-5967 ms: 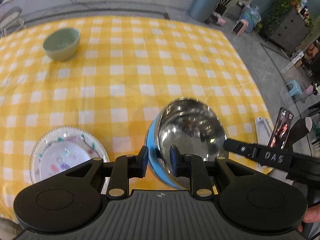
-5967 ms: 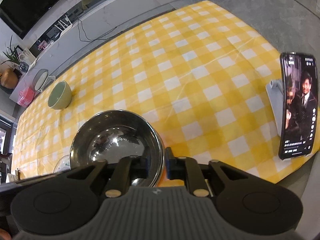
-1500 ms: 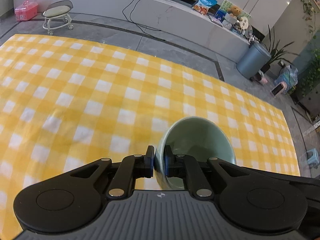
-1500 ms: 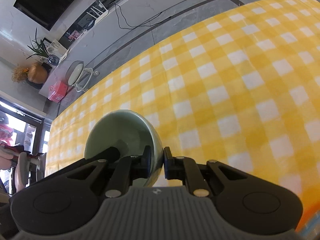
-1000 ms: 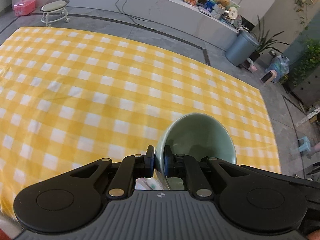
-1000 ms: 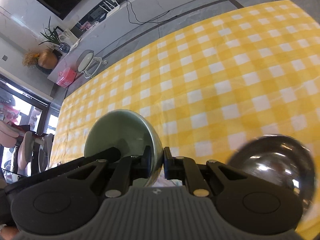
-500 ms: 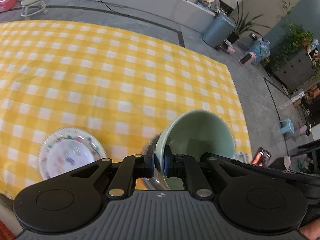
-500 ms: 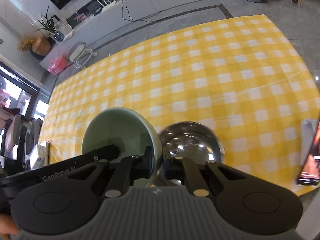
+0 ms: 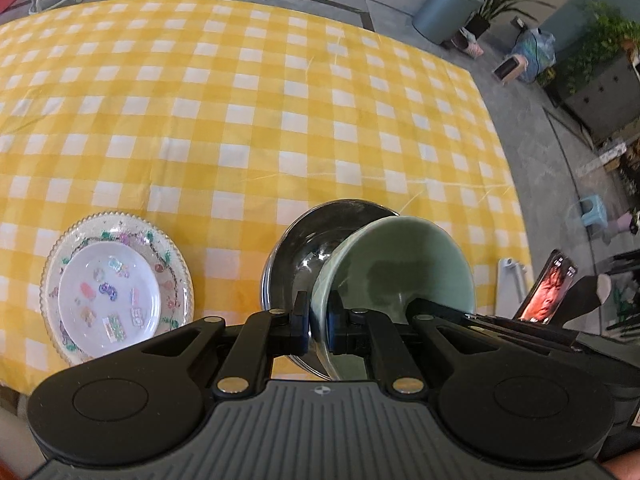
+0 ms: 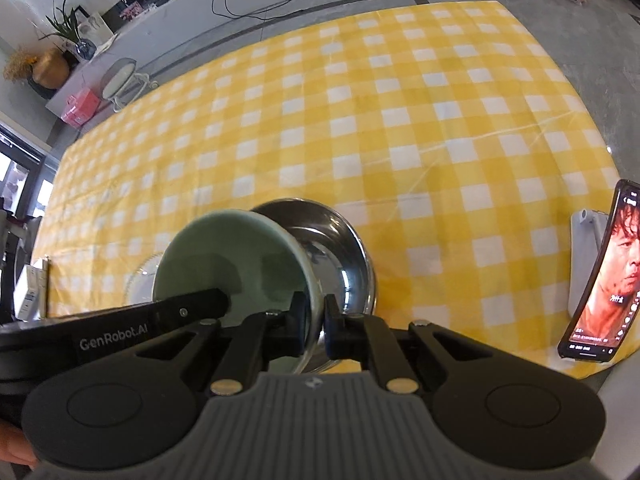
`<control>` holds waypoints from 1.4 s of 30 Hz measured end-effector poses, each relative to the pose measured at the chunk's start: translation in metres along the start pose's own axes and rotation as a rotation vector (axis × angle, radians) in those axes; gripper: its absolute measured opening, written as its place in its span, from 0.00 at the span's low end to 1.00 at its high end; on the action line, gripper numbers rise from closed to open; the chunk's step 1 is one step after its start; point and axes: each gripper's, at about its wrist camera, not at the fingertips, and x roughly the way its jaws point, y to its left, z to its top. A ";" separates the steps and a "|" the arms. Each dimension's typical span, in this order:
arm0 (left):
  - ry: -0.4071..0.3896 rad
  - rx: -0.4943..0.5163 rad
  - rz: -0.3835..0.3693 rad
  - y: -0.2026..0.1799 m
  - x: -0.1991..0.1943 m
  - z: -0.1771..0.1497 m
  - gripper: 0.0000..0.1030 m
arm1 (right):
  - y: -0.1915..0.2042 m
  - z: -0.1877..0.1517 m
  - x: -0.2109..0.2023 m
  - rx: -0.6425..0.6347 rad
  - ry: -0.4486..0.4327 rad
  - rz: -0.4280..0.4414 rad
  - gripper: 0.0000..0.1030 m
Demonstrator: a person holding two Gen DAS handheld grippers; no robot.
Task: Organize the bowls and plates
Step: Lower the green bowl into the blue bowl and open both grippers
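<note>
Left wrist view, tablecloth (image 9: 248,92): yellow-and-white check fills most of what I see; its near edge is cut off behind my gripper body.
Steel bowl (image 9: 304,248): sits on the cloth near the front edge, and the green bowl covers its right half. In the right wrist view the steel bowl (image 10: 340,248) shows its other side, left part hidden. I cannot make out what lies under it.
Green bowl (image 9: 400,256): held over the steel bowl, tilted, overlapping its rim — I cannot tell whether the two touch. From the right the green bowl (image 10: 236,252) has its near wall blocked by the other tool's black arm.
Patterned plates (image 9: 116,284): a small white plate with coloured motifs rests inside a larger beaded-rim one, left of the bowls and apart from them. From the right only a sliver of that rim shows beside the green bowl.
Phone (image 10: 604,276): propped upright on a white stand at the right table edge, screen lit; its top is cut off by the frame.
Left gripper (image 9: 318,320): my fingers are nearly closed, pinching the green bowl's rim between them.
Right gripper (image 10: 314,322): same narrow gap, clamped on the opposite rim — inner finger inside the bowl, outer finger outside.
</note>
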 end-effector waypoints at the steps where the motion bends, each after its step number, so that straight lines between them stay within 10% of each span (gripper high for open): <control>1: 0.004 0.012 0.008 -0.001 0.003 0.000 0.08 | -0.001 0.000 0.002 0.000 -0.001 -0.002 0.06; 42: 0.002 0.221 0.084 -0.010 0.018 0.007 0.12 | 0.007 -0.011 0.020 -0.077 -0.126 -0.109 0.10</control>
